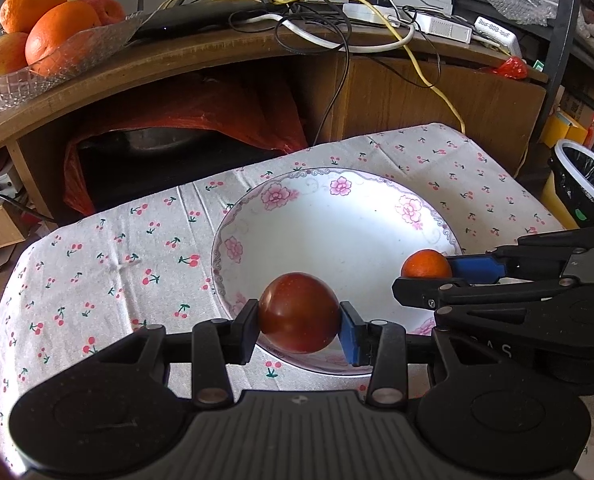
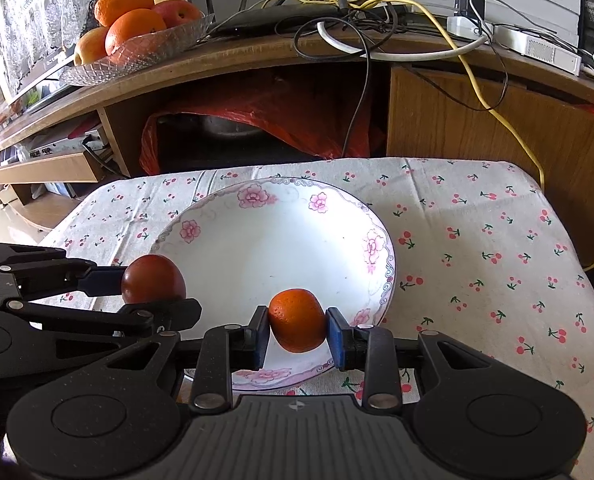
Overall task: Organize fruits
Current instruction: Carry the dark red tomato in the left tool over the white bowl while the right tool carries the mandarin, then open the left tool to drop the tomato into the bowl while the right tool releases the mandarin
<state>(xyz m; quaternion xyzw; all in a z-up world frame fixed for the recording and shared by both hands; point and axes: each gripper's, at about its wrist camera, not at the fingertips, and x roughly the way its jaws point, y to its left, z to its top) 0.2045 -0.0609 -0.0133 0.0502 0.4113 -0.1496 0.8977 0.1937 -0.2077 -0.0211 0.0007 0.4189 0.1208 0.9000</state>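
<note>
A dark red tomato [image 1: 299, 312] is pinched between the two fingers of the left gripper [image 1: 300, 330], held in the air over the near left rim of a white plate [image 1: 337, 236] with pink flowers painted round its edge. A small orange [image 2: 297, 319] is pinched the same way in the right gripper [image 2: 297, 334], over the near right part of the same plate. Both sets of fingers are closed only as far as the fruit allows, pressing on its left and right sides. The two fruits are near each other but apart, and neither touches the plate. The plate is otherwise bare.

The plate sits on a low table covered with a cloth [image 1: 109, 272] printed with small cherries. Behind it, on a curved wooden shelf [image 2: 257, 60], a glass dish [image 2: 145, 50] holds several larger oranges and apples beside a tangle of cables.

The step in hand looks like setting both fruits down in the plate. To do it well, carry each one inward from the rim toward the flat centre, lower it until it nearly rests on the plate, then open the fingers slowly. Both fruits are round and could roll, so release them low and keep them spaced apart. The tomato is likely soft, so the grip should not tighten.
</note>
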